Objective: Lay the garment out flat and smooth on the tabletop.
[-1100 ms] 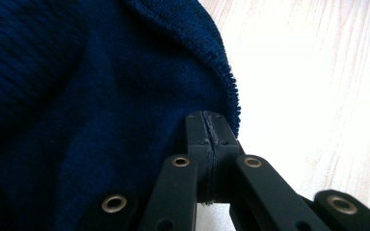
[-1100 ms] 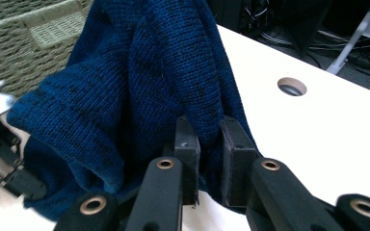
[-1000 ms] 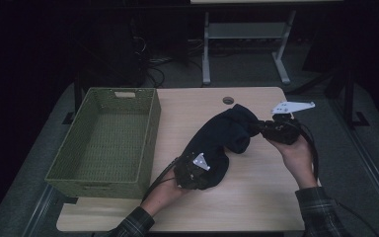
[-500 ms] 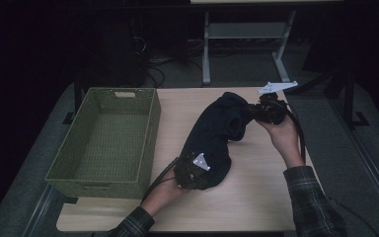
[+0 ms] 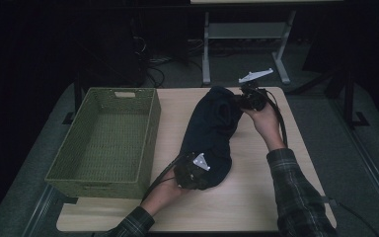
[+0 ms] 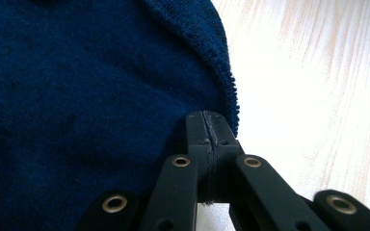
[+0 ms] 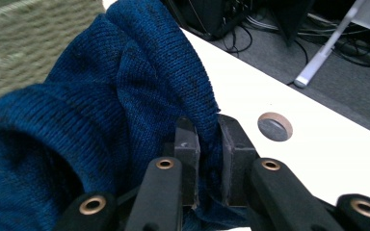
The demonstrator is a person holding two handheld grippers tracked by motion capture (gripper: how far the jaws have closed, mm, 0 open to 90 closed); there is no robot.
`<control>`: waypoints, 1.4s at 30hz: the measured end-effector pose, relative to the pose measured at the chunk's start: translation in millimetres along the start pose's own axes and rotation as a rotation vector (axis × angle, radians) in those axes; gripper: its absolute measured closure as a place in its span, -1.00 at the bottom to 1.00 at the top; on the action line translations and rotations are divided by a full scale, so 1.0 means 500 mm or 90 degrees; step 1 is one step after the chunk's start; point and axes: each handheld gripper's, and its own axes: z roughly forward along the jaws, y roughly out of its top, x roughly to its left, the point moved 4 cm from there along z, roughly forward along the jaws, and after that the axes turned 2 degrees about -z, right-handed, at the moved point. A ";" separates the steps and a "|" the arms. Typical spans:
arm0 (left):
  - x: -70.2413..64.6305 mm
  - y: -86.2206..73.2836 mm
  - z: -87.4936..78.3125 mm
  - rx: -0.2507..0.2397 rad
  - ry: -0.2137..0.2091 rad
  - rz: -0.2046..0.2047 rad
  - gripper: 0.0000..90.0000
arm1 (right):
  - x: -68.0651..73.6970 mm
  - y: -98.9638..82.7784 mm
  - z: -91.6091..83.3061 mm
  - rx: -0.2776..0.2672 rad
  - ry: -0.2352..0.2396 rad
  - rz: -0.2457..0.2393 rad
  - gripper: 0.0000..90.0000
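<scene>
A dark blue knitted garment lies stretched along the light wooden table, from near to far. My left gripper rests at its near end; in the left gripper view the jaws are pressed together at the garment's hem. My right gripper is at the far end near the table's back edge. In the right gripper view it is shut on a raised fold of the knit.
A green woven basket, nothing in it, stands on the left half of the table. A round grommet hole sits in the tabletop near the far edge. Behind the table are a desk's metal legs and floor cables.
My right gripper has carried its end of the garment from the table's right side towards the far edge and leftwards, drawing the cloth out longer. The left gripper has stayed put.
</scene>
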 end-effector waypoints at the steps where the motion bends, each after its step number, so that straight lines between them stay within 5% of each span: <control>1: 0.000 0.000 0.000 0.000 0.000 0.000 0.99 | 0.000 0.004 0.009 0.001 -0.003 -0.003 0.77; 20: 0.003 -0.002 0.000 -0.007 -0.011 -0.006 0.99 | -0.001 0.004 0.161 0.048 -0.004 0.011 0.64; 27: 0.003 -0.002 0.000 -0.006 -0.012 -0.009 0.99 | -0.005 0.009 0.135 0.018 -0.008 0.020 0.35; 42: 0.001 -0.002 0.000 -0.005 -0.004 -0.007 0.99 | 0.013 -0.041 -0.006 -0.014 -0.009 0.031 0.29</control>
